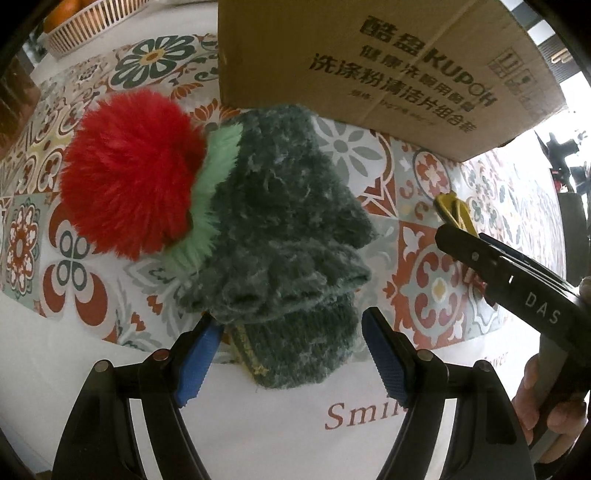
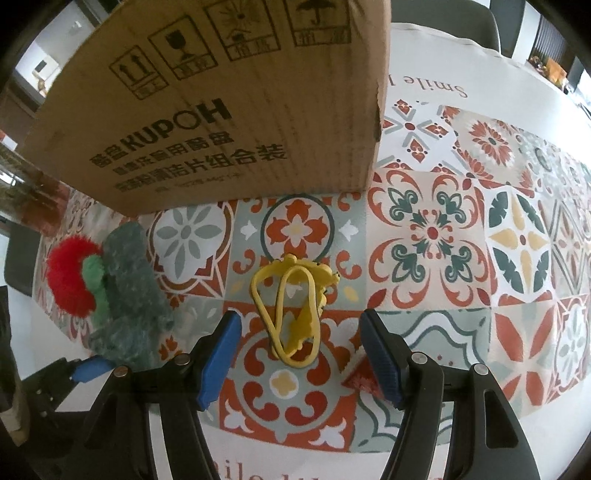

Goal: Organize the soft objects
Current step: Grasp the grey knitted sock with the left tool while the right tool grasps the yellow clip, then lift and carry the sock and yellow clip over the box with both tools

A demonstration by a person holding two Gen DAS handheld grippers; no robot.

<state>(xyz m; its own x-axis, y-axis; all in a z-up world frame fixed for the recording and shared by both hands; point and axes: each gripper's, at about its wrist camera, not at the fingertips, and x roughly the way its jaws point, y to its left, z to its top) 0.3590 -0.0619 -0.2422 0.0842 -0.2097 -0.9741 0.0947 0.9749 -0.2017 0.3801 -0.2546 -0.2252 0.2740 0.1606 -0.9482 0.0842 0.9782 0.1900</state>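
A dark green fuzzy knit piece [image 1: 280, 229] with a red pom-pom [image 1: 129, 173] and a pale green fur trim lies on the patterned tablecloth [image 1: 436, 284]. My left gripper [image 1: 290, 360] is open and points down, its blue pads either side of the knit's near end without pressing it. A yellow rubbery looped item [image 2: 291, 306] lies flat just beyond my right gripper [image 2: 299, 360], which is open with nothing between the pads. The knit piece [image 2: 125, 288] also shows at the left in the right wrist view.
A tall cardboard box [image 2: 221, 110] with printed text stands on the cloth right behind both objects. A slatted basket [image 1: 81, 26] with orange fruit sits far left. A hand [image 1: 554, 406] holds the right gripper's handle.
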